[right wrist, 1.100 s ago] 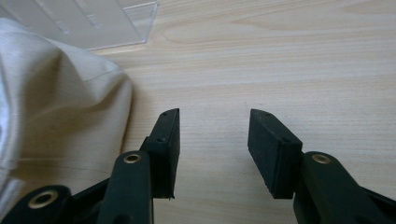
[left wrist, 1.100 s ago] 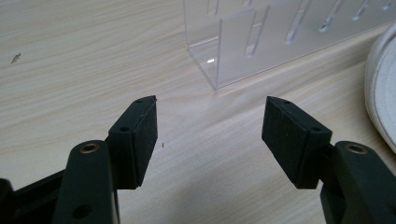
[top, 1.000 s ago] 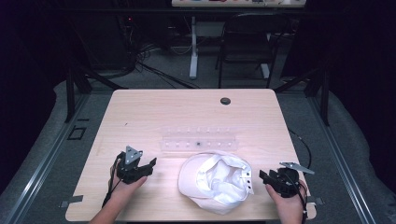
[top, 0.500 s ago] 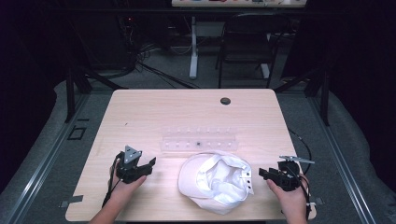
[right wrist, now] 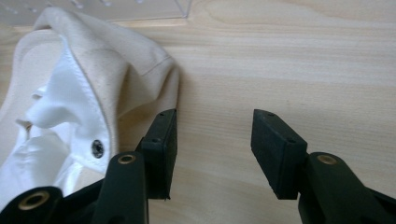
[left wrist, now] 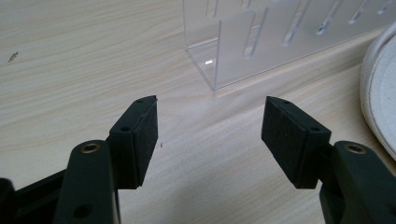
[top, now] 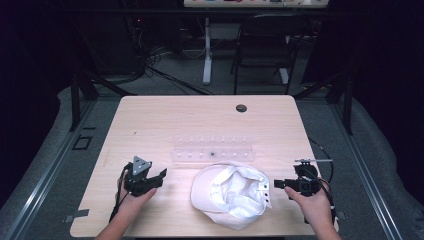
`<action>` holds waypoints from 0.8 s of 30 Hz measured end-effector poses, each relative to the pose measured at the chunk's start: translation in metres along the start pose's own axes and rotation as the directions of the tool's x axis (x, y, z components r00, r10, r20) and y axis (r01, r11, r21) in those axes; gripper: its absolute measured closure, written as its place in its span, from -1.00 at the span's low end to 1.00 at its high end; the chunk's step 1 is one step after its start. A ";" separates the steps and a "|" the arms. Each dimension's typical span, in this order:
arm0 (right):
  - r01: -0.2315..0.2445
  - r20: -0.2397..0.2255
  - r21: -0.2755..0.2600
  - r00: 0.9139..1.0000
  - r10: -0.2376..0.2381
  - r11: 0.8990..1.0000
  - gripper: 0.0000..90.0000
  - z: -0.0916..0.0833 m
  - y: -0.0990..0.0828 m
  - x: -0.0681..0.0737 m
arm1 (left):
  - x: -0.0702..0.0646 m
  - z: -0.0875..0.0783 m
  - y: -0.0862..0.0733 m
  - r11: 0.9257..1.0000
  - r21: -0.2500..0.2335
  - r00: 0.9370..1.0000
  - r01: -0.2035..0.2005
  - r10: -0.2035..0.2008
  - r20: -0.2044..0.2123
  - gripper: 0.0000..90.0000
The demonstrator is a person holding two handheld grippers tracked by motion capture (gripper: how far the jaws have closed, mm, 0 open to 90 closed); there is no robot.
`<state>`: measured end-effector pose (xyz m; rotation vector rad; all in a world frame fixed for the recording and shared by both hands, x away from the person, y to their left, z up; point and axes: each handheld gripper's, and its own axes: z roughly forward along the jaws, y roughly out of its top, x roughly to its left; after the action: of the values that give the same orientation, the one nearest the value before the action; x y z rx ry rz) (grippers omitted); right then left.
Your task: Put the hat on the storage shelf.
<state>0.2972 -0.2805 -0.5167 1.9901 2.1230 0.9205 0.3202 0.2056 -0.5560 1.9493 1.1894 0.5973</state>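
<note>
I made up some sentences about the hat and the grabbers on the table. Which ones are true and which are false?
1. The white cap lies upside down, between the two grippers. True.
2. The right gripper is squeezing the cap. False: its jaws are open, with bare table between them.
3. The left gripper holds nothing. True.
4. The clear plastic rack sits on top of the cap. False: it stands on the table just behind it.

Dark room; wood table (top: 150, 120), grey floor (top: 60, 150), black chair (top: 265, 45) behind.
</note>
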 end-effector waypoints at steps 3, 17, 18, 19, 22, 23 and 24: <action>0.004 -0.019 0.021 1.000 -0.004 1.000 0.14 -0.003 0.004 0.003 | 0.000 0.000 0.000 1.000 0.001 1.000 -0.002 0.002 -0.001 -0.18; 0.007 -0.073 0.090 0.997 0.000 0.996 0.13 -0.015 0.022 0.018 | -0.001 0.000 0.000 1.000 0.002 1.000 -0.007 0.007 -0.003 -0.18; 0.010 -0.074 0.093 0.997 -0.003 0.996 0.12 -0.016 0.023 0.020 | -0.001 0.000 0.000 1.000 0.002 1.000 -0.007 0.007 -0.004 -0.18; 0.012 -0.074 0.100 0.997 -0.004 0.995 0.12 -0.016 0.024 0.021 | -0.001 0.000 0.000 1.000 0.003 1.000 -0.007 0.007 -0.003 -0.18; 0.011 -0.099 0.116 0.995 0.001 0.993 0.11 -0.018 0.027 0.024 | -0.001 0.000 0.000 1.000 0.004 1.000 -0.010 0.010 -0.003 -0.18; 0.008 -0.104 0.120 0.995 0.004 0.993 0.11 -0.018 0.027 0.025 | -0.001 0.000 0.000 1.000 0.003 1.000 -0.009 0.009 -0.004 -0.18; 0.012 -0.109 0.127 0.994 0.002 0.992 0.11 -0.018 0.028 0.025 | -0.001 0.000 0.000 1.000 0.003 1.000 -0.009 0.009 -0.004 -0.18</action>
<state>0.3094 -0.2642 -0.4801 2.0357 2.2980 0.9355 0.3199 0.2048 -0.5562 1.9578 1.1849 0.6044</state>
